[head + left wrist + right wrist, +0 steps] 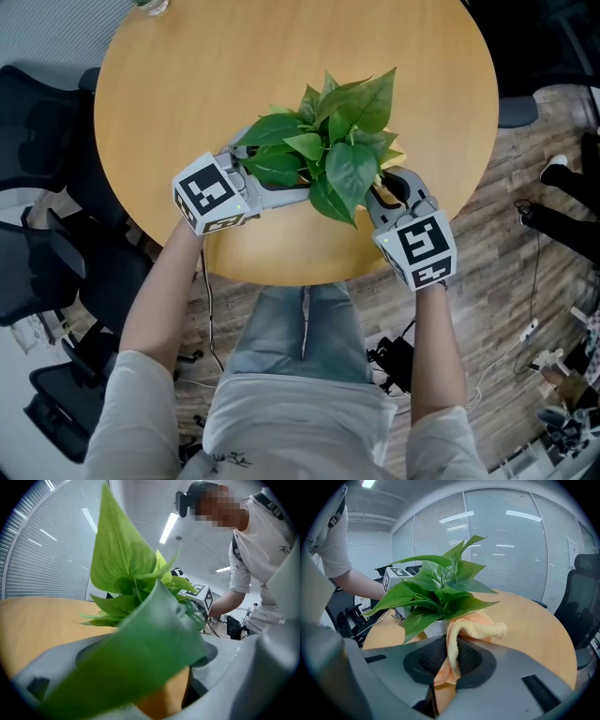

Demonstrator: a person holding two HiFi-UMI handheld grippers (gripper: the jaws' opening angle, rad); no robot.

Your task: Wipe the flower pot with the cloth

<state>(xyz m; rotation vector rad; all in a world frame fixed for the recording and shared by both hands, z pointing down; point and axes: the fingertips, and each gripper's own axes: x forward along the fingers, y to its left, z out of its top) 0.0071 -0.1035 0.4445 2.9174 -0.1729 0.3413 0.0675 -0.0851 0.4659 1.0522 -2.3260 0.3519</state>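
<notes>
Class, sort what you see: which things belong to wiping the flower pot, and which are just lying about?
Belong to the job: flower pot, mostly hidden under its leaves; cloth, gripped in the right gripper's jaws.
Just lying about: office chair; floor cables.

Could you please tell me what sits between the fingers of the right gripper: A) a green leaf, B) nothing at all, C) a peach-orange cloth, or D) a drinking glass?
C: in the right gripper view, the right gripper has its fingers shut on the soft peach-orange cloth, whose free end folds over just below the leafy green plant.
</notes>
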